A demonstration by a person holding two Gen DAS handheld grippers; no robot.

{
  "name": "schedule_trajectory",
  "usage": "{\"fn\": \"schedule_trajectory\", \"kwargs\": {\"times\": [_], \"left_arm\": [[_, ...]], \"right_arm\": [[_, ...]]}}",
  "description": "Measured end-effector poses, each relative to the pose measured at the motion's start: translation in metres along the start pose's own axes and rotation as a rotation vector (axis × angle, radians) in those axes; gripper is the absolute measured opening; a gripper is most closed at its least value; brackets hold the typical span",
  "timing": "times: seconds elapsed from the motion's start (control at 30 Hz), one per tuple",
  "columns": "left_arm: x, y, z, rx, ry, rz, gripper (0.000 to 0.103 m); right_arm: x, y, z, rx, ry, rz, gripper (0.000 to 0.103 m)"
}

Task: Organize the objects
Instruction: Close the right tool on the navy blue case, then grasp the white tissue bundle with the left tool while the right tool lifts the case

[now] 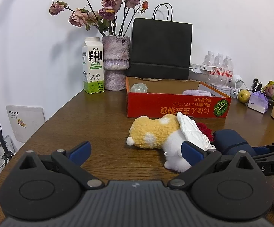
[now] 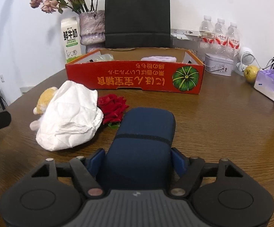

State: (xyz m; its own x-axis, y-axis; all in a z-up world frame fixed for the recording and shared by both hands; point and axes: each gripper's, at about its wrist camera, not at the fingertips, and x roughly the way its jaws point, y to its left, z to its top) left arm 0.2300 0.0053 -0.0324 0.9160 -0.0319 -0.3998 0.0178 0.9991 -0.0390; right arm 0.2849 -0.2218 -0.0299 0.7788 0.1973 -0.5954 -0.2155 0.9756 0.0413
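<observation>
A dark blue soft case (image 2: 144, 132) lies on the brown table (image 2: 222, 123), and my right gripper (image 2: 137, 160) is shut on its near end, a blue pad against each side. Just left of the case lie a red rose (image 2: 114, 107), a crumpled white paper (image 2: 70, 117) and a yellow-and-white plush toy (image 1: 156, 132), the paper draped over the toy. My left gripper (image 1: 136, 153) stands open low over the table, its right fingertip (image 1: 192, 155) close beside the plush, nothing between the pads. The red cardboard box (image 1: 174, 104) stands behind them.
Inside the box are a purple band (image 2: 157, 59) and a pale clear object (image 1: 138, 89). Along the wall stand a milk carton (image 1: 93, 66), a vase of dried roses (image 1: 116, 64), a black paper bag (image 1: 160, 49), water bottles (image 2: 220, 32), a tin (image 2: 219, 65), an apple (image 2: 251, 73).
</observation>
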Motion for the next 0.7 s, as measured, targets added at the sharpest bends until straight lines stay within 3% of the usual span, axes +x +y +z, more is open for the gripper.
{"fn": "schedule_trajectory", "kwargs": {"times": [0.47, 0.7], "left_arm": [[0.009, -0.058, 0.014, 0.081, 0.064, -0.021, 0.103], [0.019, -0.084, 0.022, 0.106, 0.103, -0.017, 0.103]], "right_arm": [[-0.015, -0.026, 0.004, -0.051, -0.128, 0.053, 0.063], [-0.007, -0.05, 0.005, -0.029, -0.061, 0.097, 0.063]]}}
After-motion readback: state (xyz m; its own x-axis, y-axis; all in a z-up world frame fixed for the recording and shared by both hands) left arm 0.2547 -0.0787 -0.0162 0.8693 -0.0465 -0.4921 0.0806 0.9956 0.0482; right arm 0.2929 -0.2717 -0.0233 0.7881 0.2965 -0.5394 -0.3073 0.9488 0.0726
